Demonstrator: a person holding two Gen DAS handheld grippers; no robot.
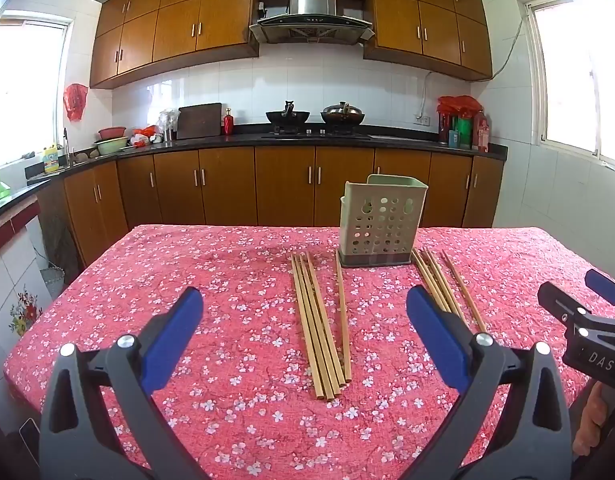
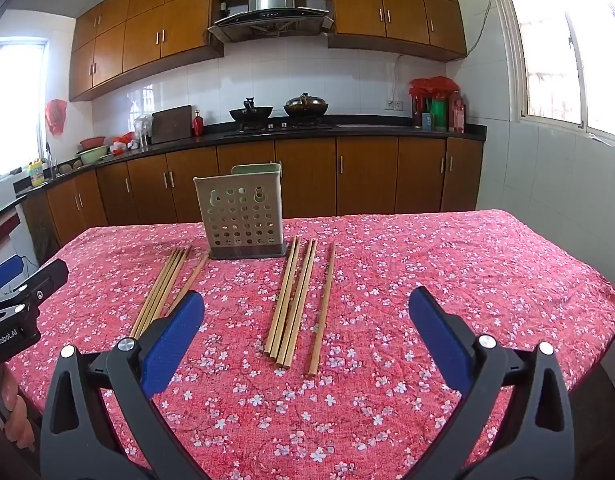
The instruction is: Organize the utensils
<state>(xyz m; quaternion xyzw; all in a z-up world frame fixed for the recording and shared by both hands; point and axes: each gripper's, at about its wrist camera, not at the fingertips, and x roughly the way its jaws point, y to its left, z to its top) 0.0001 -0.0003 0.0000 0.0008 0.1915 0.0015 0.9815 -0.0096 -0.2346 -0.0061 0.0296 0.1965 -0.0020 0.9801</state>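
Two grippers held low over the near edge of a table (image 1: 107, 272) draped in a red cloth with small white blossoms.

Left gripper (image 1: 305, 334): blue pads spread wide, nothing between them, hovering above the cloth and angled slightly down toward the left bundle of chopsticks (image 1: 317, 324). Right gripper (image 2: 307, 330): likewise spread wide and empty, tilted down a little toward the right bundle (image 2: 293, 300).

Holder (image 1: 381, 226) upright near the middle of the table, toward the far side — pale green, perforated with round holes on its front, set on a dark base. No chopsticks seen rising above its rim.

Left bundle: several wooden sticks lying flat and touching side by side, far tips just left of the holder's base, near ends fanned toward the left gripper. One single stick (image 1: 343, 320) lying apart, just right of that bundle.

Right bundle: a tight group running from just beside the holder's right corner toward the near edge, with another single stick (image 2: 322, 308) lying apart on its right.

In the left wrist view, right gripper's body visible at the far right edge with part of a hand (image 1: 591, 420) below it. In the right wrist view, left gripper's body at the left edge.

Behind the table — wooden kitchen cabinets, a dark counter (image 1: 407, 140), two woks on a stove, a range hood, bright windows on both sides.
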